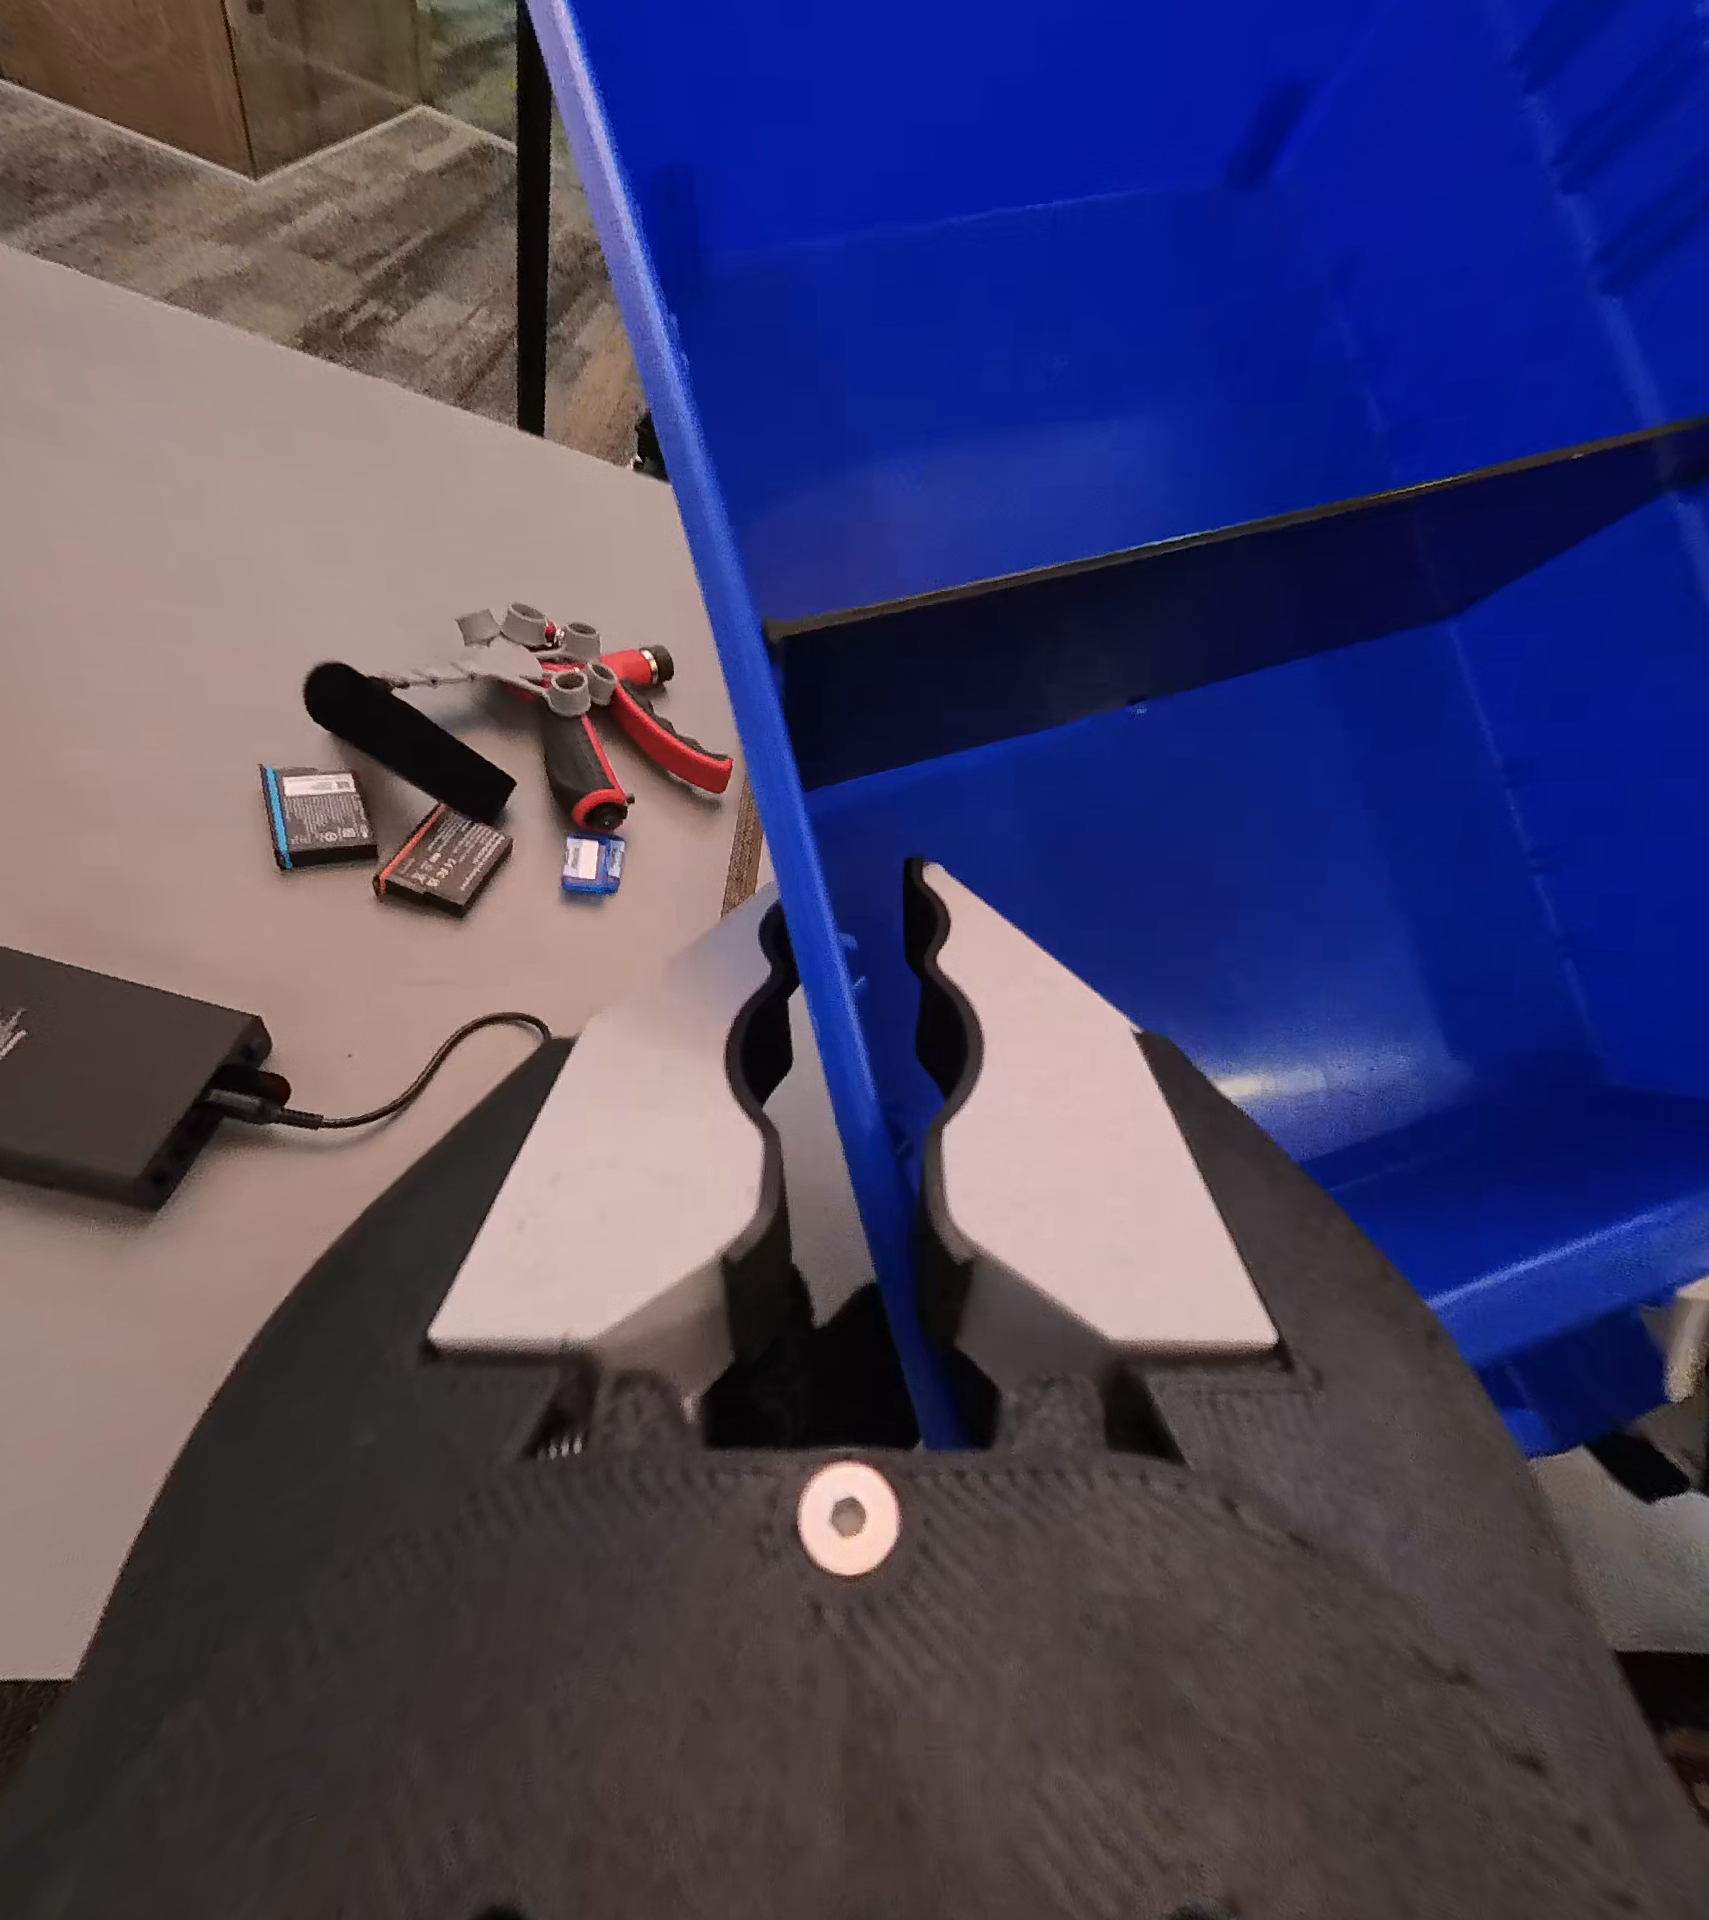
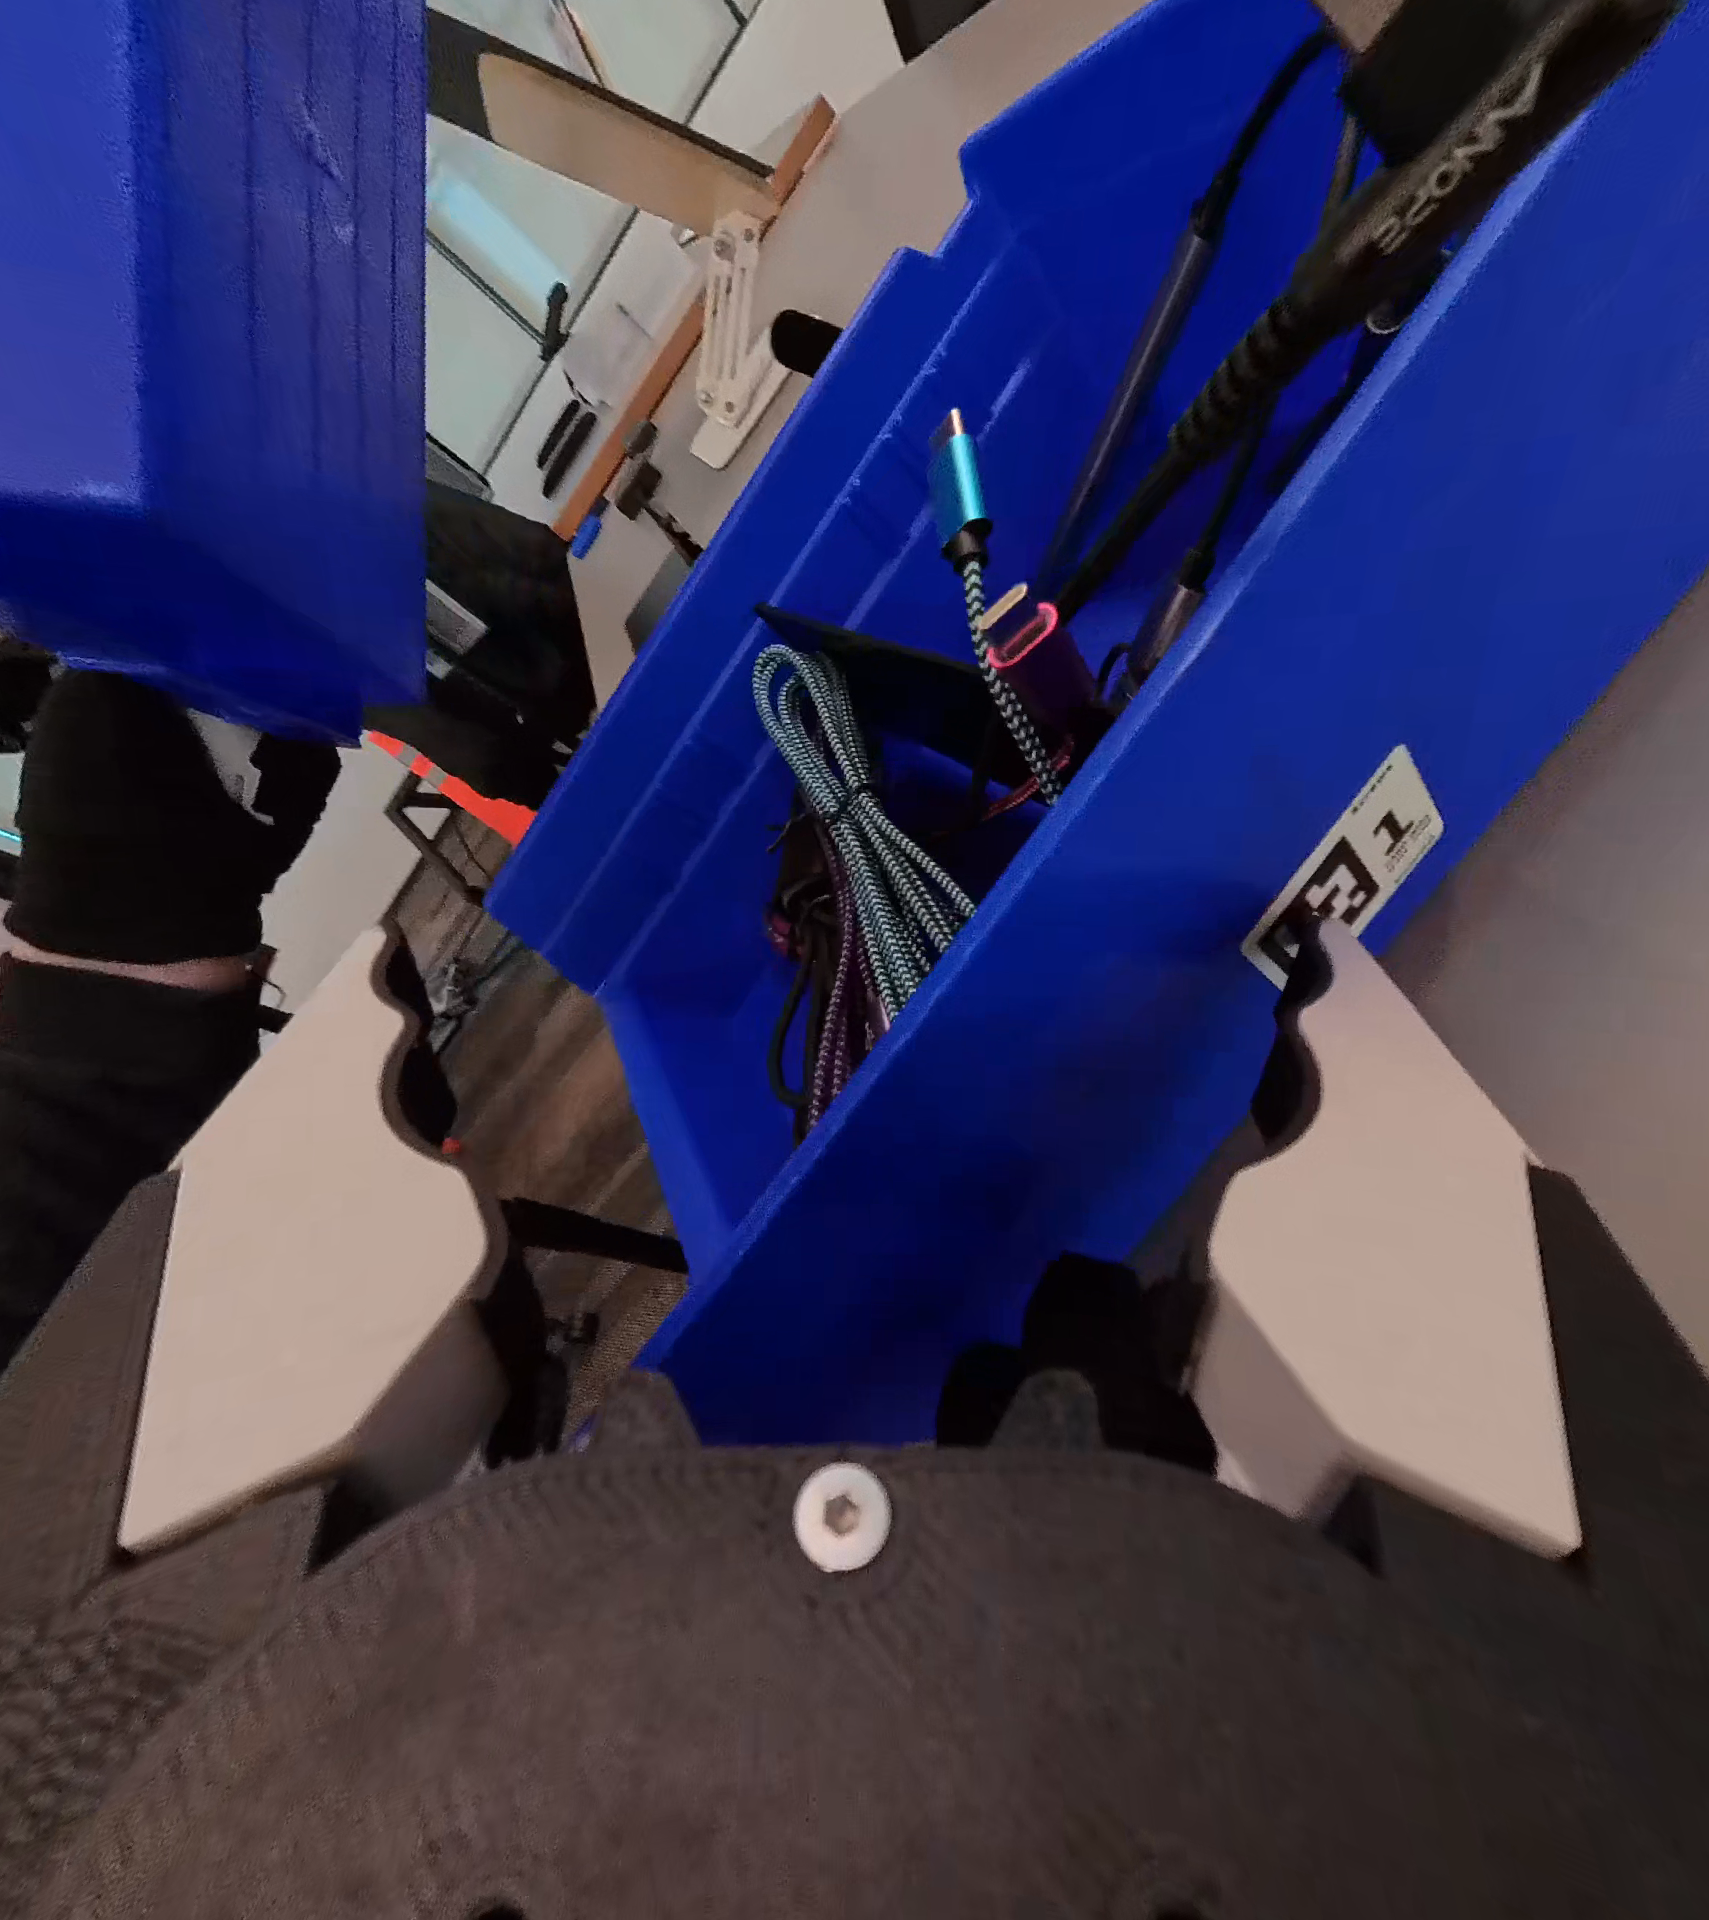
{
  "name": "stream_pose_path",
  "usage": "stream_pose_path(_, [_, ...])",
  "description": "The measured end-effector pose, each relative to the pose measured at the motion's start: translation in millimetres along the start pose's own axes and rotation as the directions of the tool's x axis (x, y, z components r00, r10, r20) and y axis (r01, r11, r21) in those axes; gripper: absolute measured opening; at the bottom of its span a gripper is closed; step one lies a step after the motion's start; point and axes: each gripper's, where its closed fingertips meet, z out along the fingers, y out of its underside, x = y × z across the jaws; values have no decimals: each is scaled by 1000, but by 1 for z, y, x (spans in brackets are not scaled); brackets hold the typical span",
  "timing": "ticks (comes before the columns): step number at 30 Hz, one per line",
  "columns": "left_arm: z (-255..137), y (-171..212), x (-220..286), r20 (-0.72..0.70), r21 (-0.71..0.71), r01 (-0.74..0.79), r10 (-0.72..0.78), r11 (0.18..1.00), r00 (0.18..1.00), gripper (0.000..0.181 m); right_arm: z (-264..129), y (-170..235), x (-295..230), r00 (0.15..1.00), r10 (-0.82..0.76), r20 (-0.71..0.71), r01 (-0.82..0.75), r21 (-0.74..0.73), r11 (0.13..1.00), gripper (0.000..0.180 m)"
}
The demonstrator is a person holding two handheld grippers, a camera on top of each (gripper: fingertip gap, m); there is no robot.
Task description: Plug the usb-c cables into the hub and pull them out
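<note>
A black flat hub (image 1: 50,1070) lies on the grey table (image 1: 102,582) at the left, with a thin black cable (image 1: 434,1070) plugged into its side. My left gripper (image 1: 845,904) is shut on the side wall of an empty blue bin (image 1: 1193,883), which it holds tilted. My right gripper (image 2: 855,951) is open wide, its fingers on either side of the wall of a second blue bin (image 2: 1089,1039). That bin holds braided USB-C cables (image 2: 829,748), a teal plug (image 2: 956,483) and a purple plug (image 2: 1032,649).
Two flat batteries (image 1: 320,816), a black foam cover (image 1: 403,743), a red and black hand tool (image 1: 621,727) and a blue memory card (image 1: 592,862) lie beyond the hub. The empty bin has a black divider (image 1: 1245,551). A person in black (image 2: 133,831) stands at the left.
</note>
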Motion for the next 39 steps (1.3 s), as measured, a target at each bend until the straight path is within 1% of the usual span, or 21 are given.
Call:
stream_pose_path(4, [-8,-11,6,-13,28,-1,1,1000,1000,16,37,10,-23,996,26,83,-24,-27,999,155])
stream_pose_path(6, [-11,-15,11,-16,33,-12,13,999,1000,16,48,15,-32,991,40,124,-34,-55,998,155])
stream_pose_path(8, [-12,-18,19,-24,35,-28,29,999,999,16,46,14,-34,992,21,126,-16,-45,999,155])
stream_pose_path(10, [-11,-20,32,-38,35,-45,47,998,998,16,33,5,-31,994,-18,110,20,-17,1000,155])
stream_pose_path(12, [-7,-19,52,-64,30,-64,66,997,996,16,6,-11,-27,994,-62,91,59,31,998,155])
stream_pose_path(14, [2,-14,79,-106,16,-87,88,996,990,16,-32,-33,-24,991,-114,63,106,111,988,153])
stream_pose_path(18, [34,5,142,-177,-47,-161,151,986,973,16,-129,-76,-23,974,-228,-5,220,275,936,148])
stream_pose_path(21, [65,29,200,-253,-105,-224,192,969,948,16,-201,-91,-43,951,-308,40,273,366,890,146])
stream_pose_path(23, [86,48,245,-319,-146,-260,203,955,926,16,-247,-97,-50,938,-347,-1,312,442,841,145])
stream_pose_path(26, [112,80,317,-419,-197,-329,224,923,880,16,-307,-96,-56,927,-367,-80,352,525,775,145])
stream_pose_path(30, [136,135,410,-547,-251,-418,228,873,806,15,-371,-85,-54,938,-317,-140,333,620,711,144])
stream_pose_path(33, [153,182,463,-609,-263,-475,237,840,757,14,-405,-69,-37,935,-266,-236,356,633,688,143])
stream_pose_path(35, [163,217,491,-638,-298,-485,207,822,742,14,-423,-58,-21,930,-216,-298,361,634,684,144])
stream_pose_path(39, [170,277,539,-694,-345,-535,175,771,699,13,-445,-37,8,891,-147,-431,401,590,701,142])
